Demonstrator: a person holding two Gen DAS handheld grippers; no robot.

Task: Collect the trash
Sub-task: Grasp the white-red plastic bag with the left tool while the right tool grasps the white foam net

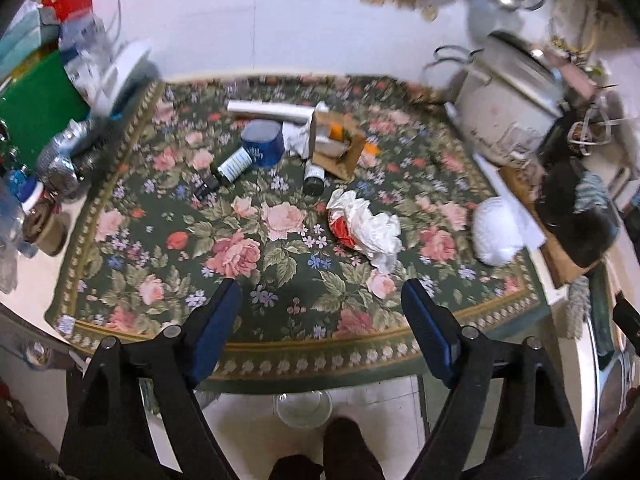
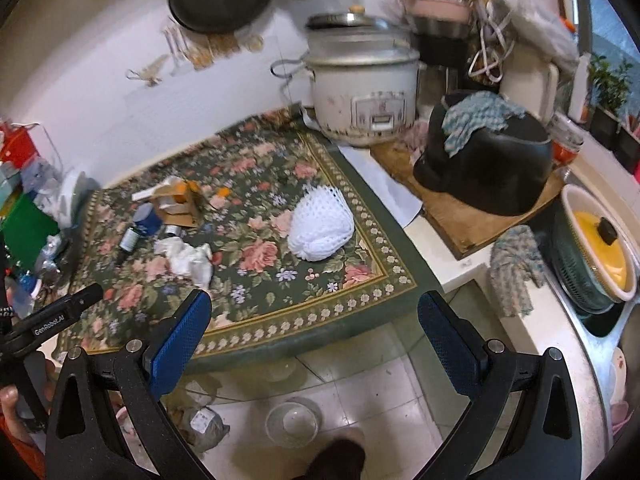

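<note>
Trash lies on a floral cloth (image 1: pixel 248 240) over the table. A crumpled white and red wrapper (image 1: pixel 366 226) lies mid-table; it also shows in the right wrist view (image 2: pixel 188 258). A white foam net (image 1: pixel 496 232) (image 2: pixel 320 226) lies to the right. Further back lie a torn cardboard box (image 1: pixel 336 140) (image 2: pixel 176 200), a blue tub (image 1: pixel 262 142), two dark bottles (image 1: pixel 232 166) (image 1: pixel 313 178) and a white tube (image 1: pixel 272 110). My left gripper (image 1: pixel 320 292) is open and empty above the table's near edge. My right gripper (image 2: pixel 314 306) is open and empty, nearer the table's right corner.
A rice cooker (image 2: pixel 364 92) stands at the back right, a black pot with a cloth (image 2: pixel 484 160) on a wooden board beside it. Bottles, bags and foil (image 1: pixel 60 160) crowd the left edge. A glass bowl (image 2: pixel 294 422) sits on the floor below.
</note>
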